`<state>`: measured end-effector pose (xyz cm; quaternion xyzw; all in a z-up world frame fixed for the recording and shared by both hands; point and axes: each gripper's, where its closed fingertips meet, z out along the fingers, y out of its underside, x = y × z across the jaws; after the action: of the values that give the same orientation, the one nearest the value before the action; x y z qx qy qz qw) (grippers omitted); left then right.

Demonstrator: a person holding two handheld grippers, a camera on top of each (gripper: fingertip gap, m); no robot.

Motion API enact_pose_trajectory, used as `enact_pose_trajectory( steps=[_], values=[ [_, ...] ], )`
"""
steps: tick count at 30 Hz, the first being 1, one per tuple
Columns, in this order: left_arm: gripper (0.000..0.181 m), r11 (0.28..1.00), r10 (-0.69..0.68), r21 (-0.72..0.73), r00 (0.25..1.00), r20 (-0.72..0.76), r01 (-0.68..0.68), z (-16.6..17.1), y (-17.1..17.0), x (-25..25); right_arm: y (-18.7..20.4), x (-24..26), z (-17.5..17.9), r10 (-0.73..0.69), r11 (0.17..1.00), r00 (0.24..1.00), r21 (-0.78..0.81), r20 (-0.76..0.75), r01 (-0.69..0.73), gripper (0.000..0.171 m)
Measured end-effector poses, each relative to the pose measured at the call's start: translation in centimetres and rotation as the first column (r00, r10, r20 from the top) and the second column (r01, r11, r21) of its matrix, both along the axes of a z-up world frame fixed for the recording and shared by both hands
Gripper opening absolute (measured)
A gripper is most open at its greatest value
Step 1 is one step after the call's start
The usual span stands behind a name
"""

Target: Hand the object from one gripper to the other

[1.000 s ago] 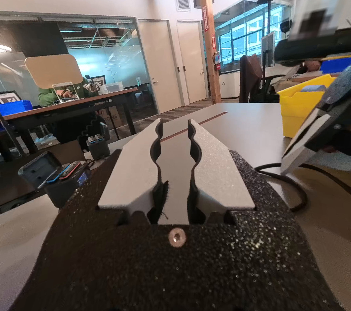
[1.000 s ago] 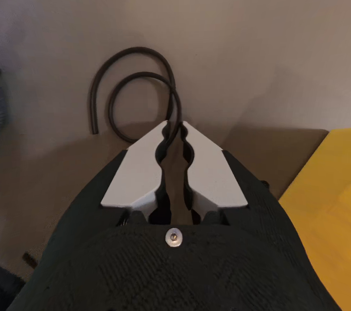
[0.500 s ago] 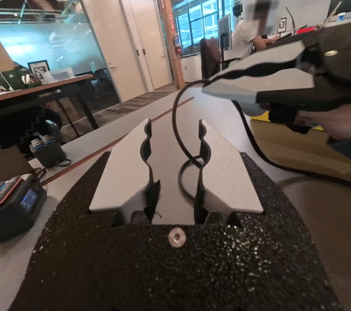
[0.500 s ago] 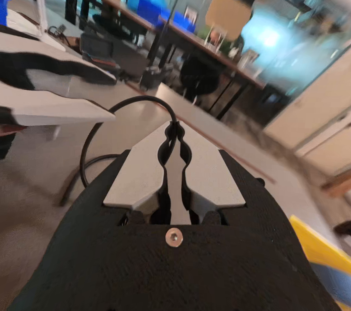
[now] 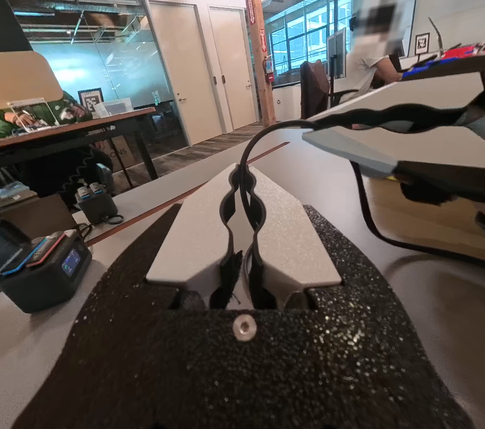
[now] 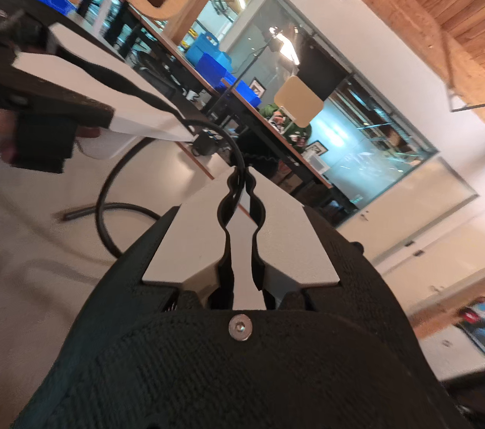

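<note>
Above the pale counter at frame centre, the left gripper and the right gripper both pinch one black cable.

A cable spans between both claws above the table.

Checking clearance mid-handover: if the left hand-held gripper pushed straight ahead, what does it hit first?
The black cable arching from its tips, both grippers shut on it. Past that, probably only bare table; the right hand-held gripper sits right of that line, though depth is unclear.
</note>
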<state>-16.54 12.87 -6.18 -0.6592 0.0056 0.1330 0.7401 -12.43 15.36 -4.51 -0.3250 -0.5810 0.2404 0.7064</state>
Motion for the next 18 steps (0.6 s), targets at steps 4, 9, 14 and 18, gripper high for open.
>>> enact_pose_trajectory(
  steps=[4,9,14,18],
  values=[
    [0.000,0.984,-0.157,0.111,0.970,0.187,0.138,0.9,-0.5,-0.3,-1.4,0.2,-0.1,0.215,0.945,0.976,-0.257,0.017,-0.204,0.034],
    [0.000,0.895,-0.425,0.300,0.833,0.355,0.329,2.3,-1.7,-0.4,-4.5,2.0,-1.5,0.626,0.554,0.780,-0.722,0.032,-0.415,0.045],
    [0.000,0.799,-0.593,0.383,0.711,0.378,0.463,3.0,-2.4,0.7,-7.9,3.3,-3.7,0.816,0.278,0.577,-0.896,0.030,-0.346,0.065],
    [0.000,0.715,-0.698,0.406,0.607,0.381,0.569,3.3,-2.7,2.3,-8.7,1.8,-5.9,0.780,0.412,0.604,-0.862,0.165,-0.297,0.107]
  ],
)
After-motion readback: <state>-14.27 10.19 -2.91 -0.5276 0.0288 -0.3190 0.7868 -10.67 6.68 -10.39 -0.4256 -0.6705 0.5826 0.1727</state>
